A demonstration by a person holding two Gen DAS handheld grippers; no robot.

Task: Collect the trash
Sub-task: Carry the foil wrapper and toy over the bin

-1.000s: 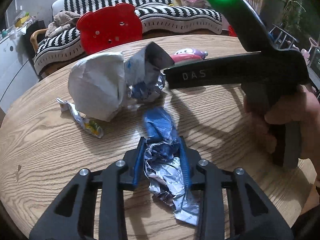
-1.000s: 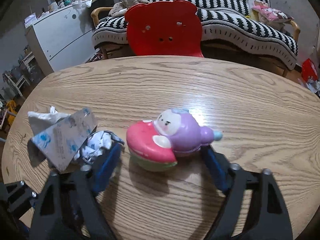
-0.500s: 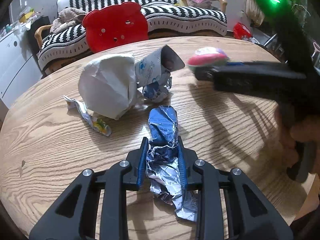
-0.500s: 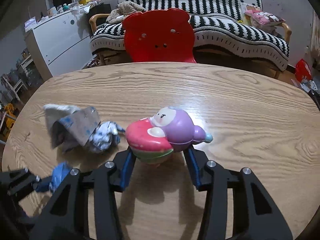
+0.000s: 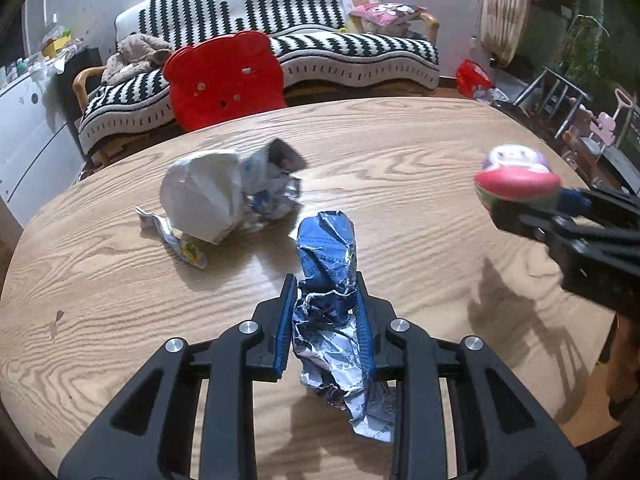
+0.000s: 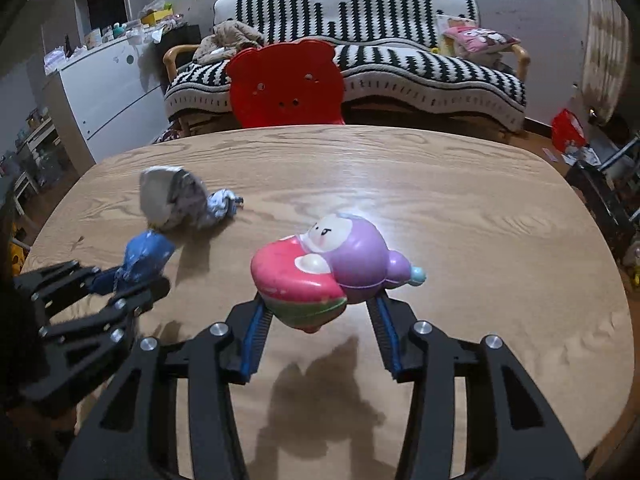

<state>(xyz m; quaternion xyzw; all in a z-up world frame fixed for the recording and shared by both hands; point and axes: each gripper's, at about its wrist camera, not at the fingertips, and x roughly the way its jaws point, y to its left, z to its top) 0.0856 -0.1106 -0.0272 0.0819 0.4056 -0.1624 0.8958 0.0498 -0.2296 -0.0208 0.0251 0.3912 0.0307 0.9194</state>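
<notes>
In the left wrist view, at the left of the frame, a crumpled white paper bag (image 5: 202,194) is seen lying on the round wooden surface (image 5: 400,152), with a small flat printed wrapper (image 5: 176,240) touching its lower edge and a crushed blue-and-white wrapper (image 5: 276,196) pressed against its right side. At the lower centre, the left tool (image 5: 325,322) is seen pinching a crumpled blue and silver foil wrapper (image 5: 328,264), whose top rises above the blue pads and whose tail hangs below them; a shadow beneath suggests it is lifted off the wood. At the right edge, the right tool (image 6: 320,330) is seen gripping a pink and purple squishy toy (image 6: 336,268) on both sides, held clear of the surface with its shadow below. Four pieces of trash are counted: one held and three left in the cluster. One toy, two tools and one red bear-shaped chair back (image 5: 224,76) are counted. No bin is visible in either view, so where the load should go cannot be told. The step in hand is judged to be the carrying away of both held things. It would be done well if both grips were kept firm, since the foil is light and slippery and the soft toy may squeeze out, and if the two tools were kept well apart so that neither load is knocked.
</notes>
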